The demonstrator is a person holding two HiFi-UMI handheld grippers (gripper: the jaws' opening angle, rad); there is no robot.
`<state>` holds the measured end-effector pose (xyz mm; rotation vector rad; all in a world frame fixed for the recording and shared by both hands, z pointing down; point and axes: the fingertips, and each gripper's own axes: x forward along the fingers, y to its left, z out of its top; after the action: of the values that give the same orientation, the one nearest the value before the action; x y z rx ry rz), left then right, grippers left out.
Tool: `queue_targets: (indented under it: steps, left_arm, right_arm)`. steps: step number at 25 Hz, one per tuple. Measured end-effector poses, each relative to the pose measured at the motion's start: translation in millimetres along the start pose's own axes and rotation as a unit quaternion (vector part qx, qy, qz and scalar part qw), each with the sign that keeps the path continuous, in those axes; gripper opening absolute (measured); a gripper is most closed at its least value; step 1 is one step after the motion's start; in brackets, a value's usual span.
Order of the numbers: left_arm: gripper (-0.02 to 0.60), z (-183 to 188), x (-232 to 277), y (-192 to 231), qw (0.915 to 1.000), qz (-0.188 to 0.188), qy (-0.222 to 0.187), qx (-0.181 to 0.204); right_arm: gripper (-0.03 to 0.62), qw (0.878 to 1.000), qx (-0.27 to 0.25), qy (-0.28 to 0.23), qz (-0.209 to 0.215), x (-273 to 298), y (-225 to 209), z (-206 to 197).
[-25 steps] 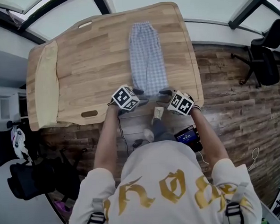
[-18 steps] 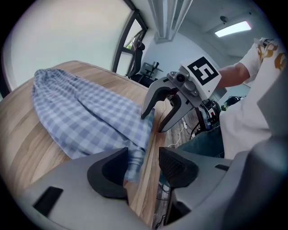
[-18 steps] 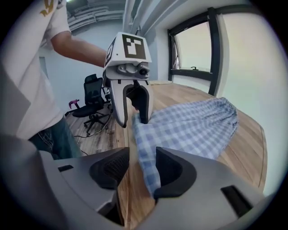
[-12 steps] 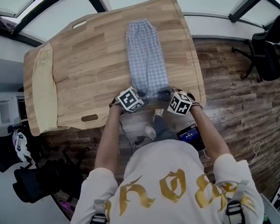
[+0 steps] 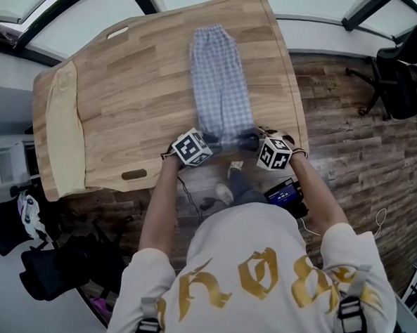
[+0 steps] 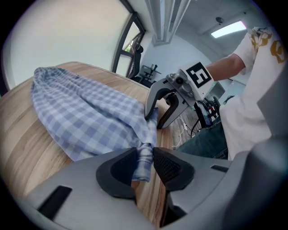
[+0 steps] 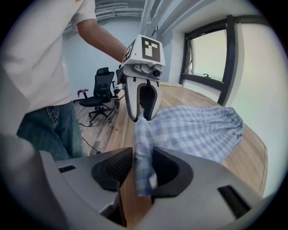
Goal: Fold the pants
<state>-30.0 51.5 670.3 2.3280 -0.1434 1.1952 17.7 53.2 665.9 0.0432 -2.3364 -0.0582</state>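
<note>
The left hand-held gripper and right hand-held gripper, their jaws having just been closing, each pinch a near corner of the checked pants, which lie lengthwise on the worktop, probably so that end lifts evenly for folding; the gold print on the shirt cannot be read
</note>
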Motion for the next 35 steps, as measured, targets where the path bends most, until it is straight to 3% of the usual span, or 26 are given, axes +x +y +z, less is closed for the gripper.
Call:
queue_targets:
  steps: [3,11,23,35]
  left_arm:
    - [0.113,1.1,-1.7,6.7,0.9991,-0.004,-0.009,-0.042]
    - [0.075,-7.2,-13.1,11.1,0.9969,-0.019,-0.019,-0.074]
    - [0.064,-7.7,-31.7,4.6,0.9969,0.0,-0.042,-0.066]
    - [0.063,-14.0,-40.3,-16.1,0.9967,-0.004,-0.04,-0.07]
  right_arm:
    - [0.107,1.0,0.007,-0.008,-0.019,0.3,-8.1,-0.2]
    - [0.066,0.999,0.052,-0.01,-0.001,-6.0,-12.9,-3.5]
    - [0.054,0.997,0.07,-0.015,-0.017,-21.4,-14.3,0.4]
    - [0.052,0.994,0.102,-0.028,-0.037,-32.9,0.6,11.8]
